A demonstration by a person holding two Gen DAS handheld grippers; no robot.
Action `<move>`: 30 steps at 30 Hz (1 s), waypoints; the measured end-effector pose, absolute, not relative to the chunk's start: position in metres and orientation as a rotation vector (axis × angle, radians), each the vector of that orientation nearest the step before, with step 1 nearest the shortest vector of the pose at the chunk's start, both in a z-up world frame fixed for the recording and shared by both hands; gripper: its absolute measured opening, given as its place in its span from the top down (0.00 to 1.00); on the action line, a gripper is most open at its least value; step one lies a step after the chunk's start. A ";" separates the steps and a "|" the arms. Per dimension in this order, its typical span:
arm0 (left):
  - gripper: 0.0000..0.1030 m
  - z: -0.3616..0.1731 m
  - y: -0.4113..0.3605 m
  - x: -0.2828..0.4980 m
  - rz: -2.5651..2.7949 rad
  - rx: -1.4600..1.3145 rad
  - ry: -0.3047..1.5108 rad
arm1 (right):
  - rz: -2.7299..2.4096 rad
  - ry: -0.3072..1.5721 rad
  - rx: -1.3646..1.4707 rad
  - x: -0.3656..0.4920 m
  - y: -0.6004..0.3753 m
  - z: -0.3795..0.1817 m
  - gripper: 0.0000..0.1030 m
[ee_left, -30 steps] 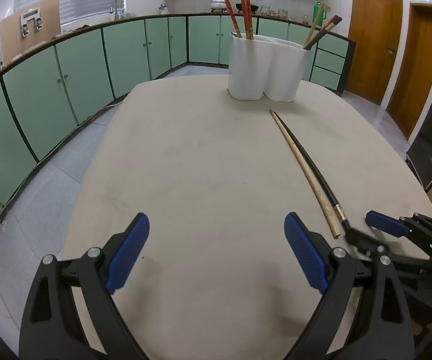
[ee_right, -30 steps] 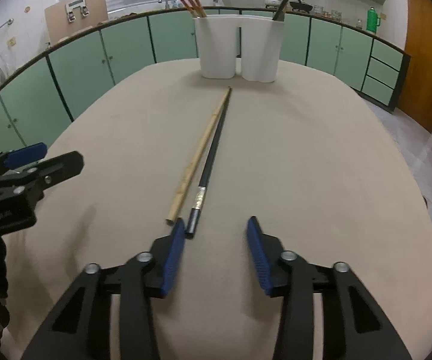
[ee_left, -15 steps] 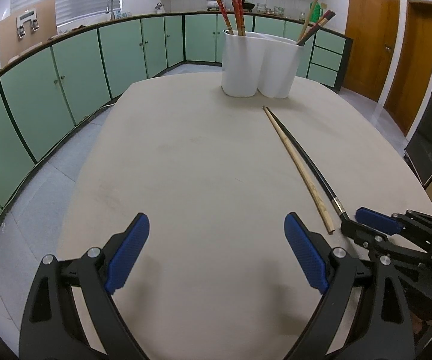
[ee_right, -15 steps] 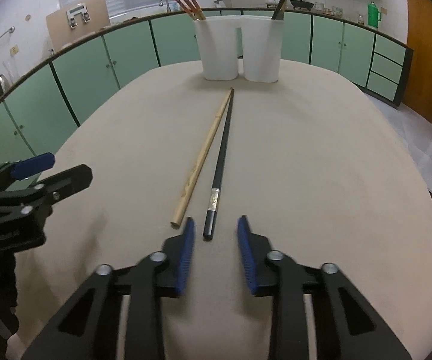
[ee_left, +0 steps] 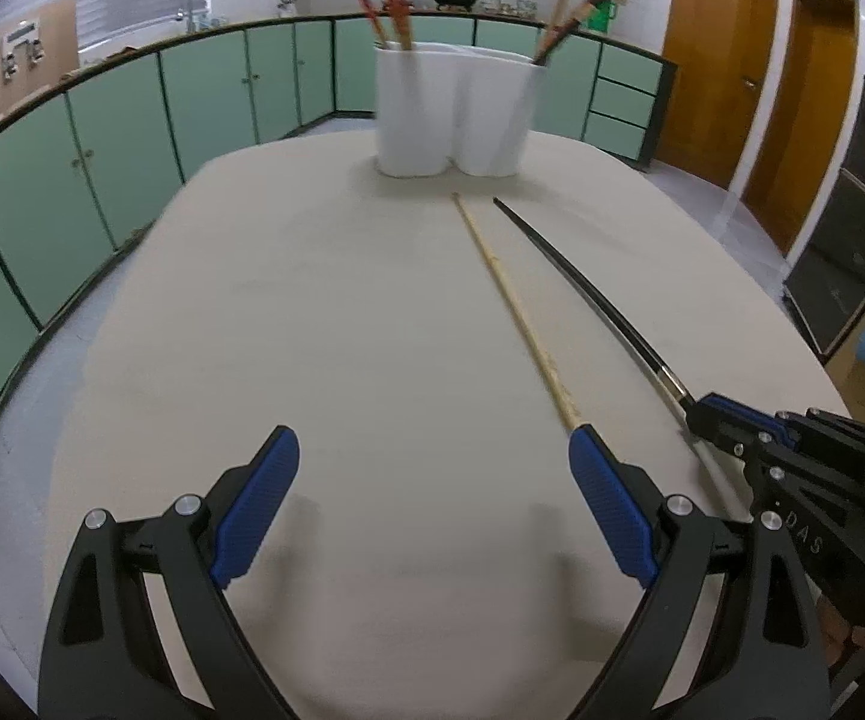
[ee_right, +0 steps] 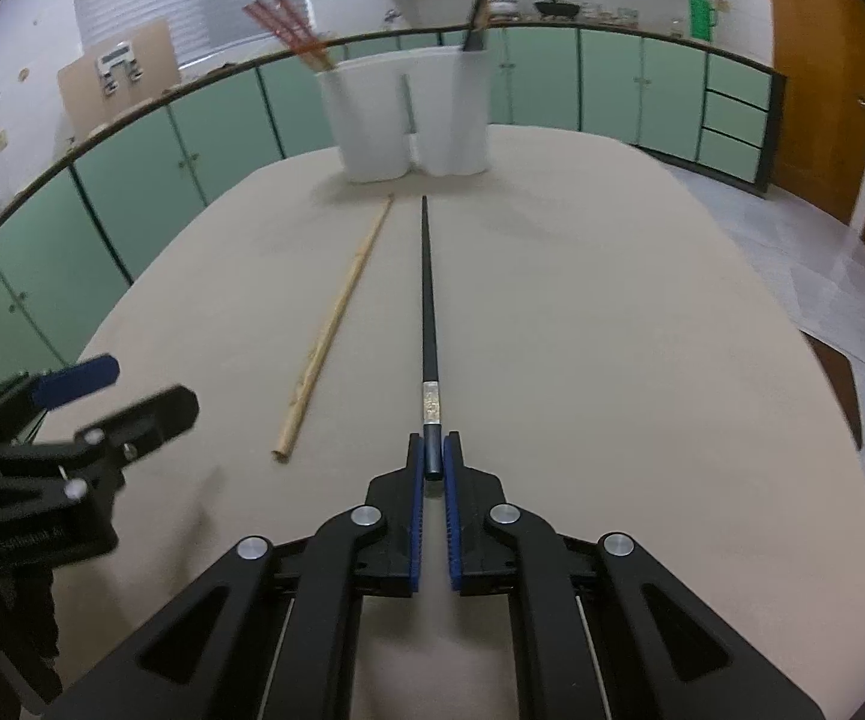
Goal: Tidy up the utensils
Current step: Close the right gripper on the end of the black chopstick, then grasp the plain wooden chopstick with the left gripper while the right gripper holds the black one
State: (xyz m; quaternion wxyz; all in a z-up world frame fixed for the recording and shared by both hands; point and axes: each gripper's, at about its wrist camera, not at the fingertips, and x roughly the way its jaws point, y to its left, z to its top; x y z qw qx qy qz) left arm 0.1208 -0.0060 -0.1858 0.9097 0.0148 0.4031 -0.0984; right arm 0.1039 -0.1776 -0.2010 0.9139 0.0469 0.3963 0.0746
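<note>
A black chopstick [ee_right: 429, 312] with a silver band lies along the beige table, and my right gripper [ee_right: 431, 456] is shut on its near end. In the left wrist view the black chopstick [ee_left: 588, 294] runs to the right gripper [ee_left: 708, 414] at the right edge. A bamboo chopstick [ee_left: 516, 312] lies loose beside it, its near end touching the right fingertip of my left gripper [ee_left: 432, 462], which is open over bare table. The bamboo chopstick [ee_right: 336, 324] shows left of the black one. A white two-cup holder [ee_left: 450, 108] at the far end holds red chopsticks and brown ones.
The oval beige table [ee_left: 312, 330] has its left edge close to green cabinets [ee_left: 102, 168]. Wooden doors [ee_left: 720, 60] and a dark appliance [ee_left: 840, 252] stand to the right. In the right wrist view the left gripper [ee_right: 72, 420] sits at the left.
The right jaws closed onto the black chopstick's near end and shifted it apart from the bamboo one. My left gripper moved right, its right finger reaching the bamboo chopstick's end.
</note>
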 end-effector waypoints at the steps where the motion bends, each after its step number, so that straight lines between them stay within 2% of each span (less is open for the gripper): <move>1: 0.14 -0.188 -0.012 0.121 -0.212 0.034 0.836 | 0.148 0.815 0.106 0.104 -0.183 -0.201 0.94; 3: 0.20 -0.193 -0.024 0.123 -0.222 0.037 0.850 | 0.137 0.813 0.118 0.103 -0.190 -0.201 0.94; 10: 0.30 -0.207 -0.047 0.133 -0.215 0.039 0.907 | 0.117 0.808 0.153 0.104 -0.212 -0.201 0.94; 13: 0.38 -0.207 -0.054 0.135 -0.209 0.052 0.906 | 0.118 0.808 0.162 0.104 -0.215 -0.202 0.94; 16: 0.53 -0.206 -0.057 0.137 -0.208 0.064 0.903 | 0.122 0.808 0.170 0.104 -0.216 -0.203 0.94; 21: 0.90 -0.204 -0.062 0.137 -0.225 0.062 0.895 | 0.128 0.809 0.173 0.104 -0.214 -0.202 0.94; 30: 0.94 -0.198 -0.059 0.134 -0.227 0.035 0.880 | 0.127 0.782 0.159 0.100 -0.213 -0.193 0.94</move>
